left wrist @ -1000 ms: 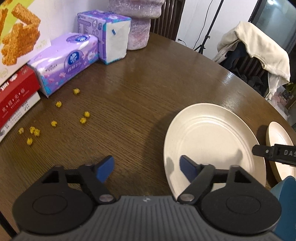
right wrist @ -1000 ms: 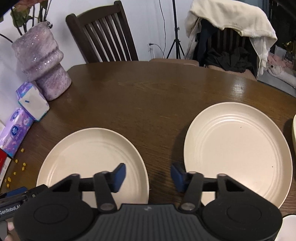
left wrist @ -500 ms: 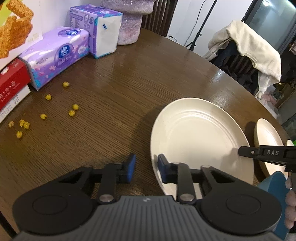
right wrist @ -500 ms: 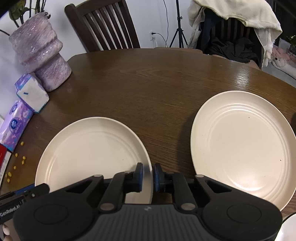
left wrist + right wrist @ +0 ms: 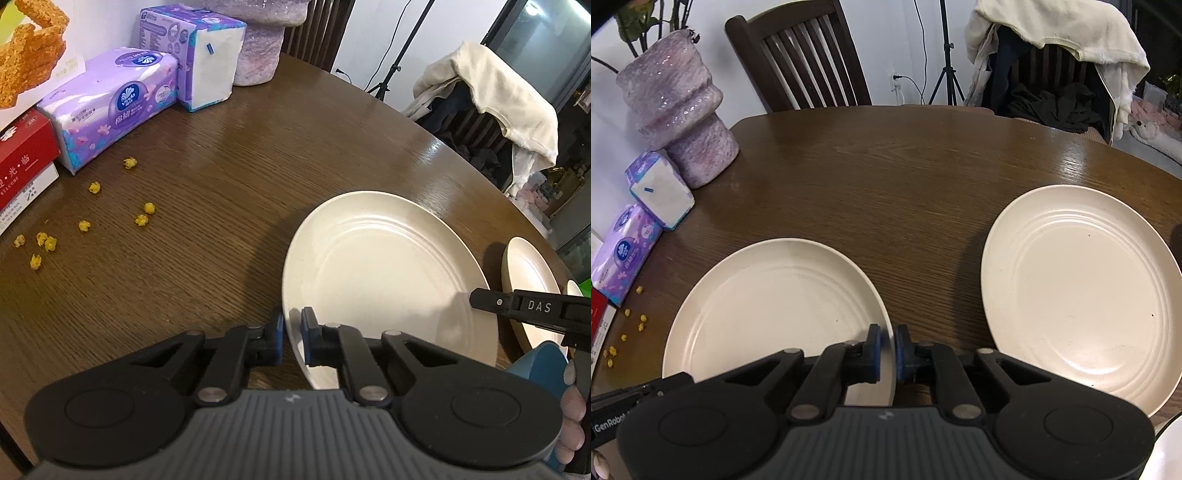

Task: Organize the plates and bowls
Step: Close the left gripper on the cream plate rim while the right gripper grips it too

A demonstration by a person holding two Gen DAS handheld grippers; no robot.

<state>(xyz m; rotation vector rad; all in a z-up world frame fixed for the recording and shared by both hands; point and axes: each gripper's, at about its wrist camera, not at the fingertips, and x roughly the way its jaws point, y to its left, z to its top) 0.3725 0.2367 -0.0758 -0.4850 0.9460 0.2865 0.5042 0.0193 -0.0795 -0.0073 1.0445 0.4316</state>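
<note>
A cream plate (image 5: 384,273) lies on the round wooden table (image 5: 221,155); it also shows in the right wrist view (image 5: 775,299). My left gripper (image 5: 291,334) is shut on its left rim. My right gripper (image 5: 886,350) is shut on its right rim, and its black finger reaches in at the right of the left wrist view (image 5: 532,308). A second cream plate (image 5: 1078,291) lies flat to the right, its edge visible in the left wrist view (image 5: 528,280).
Tissue packs (image 5: 110,107), a red box (image 5: 22,155) and a purple vase (image 5: 676,107) stand along the table's left side. Yellow crumbs (image 5: 88,221) are scattered there. A wooden chair (image 5: 809,55) and a chair draped with clothes (image 5: 1060,55) stand behind the table.
Both grippers went from open to shut, each closing on an opposite rim of the left plate. The plate's gripped edges now sit slightly lifted between the pads.
</note>
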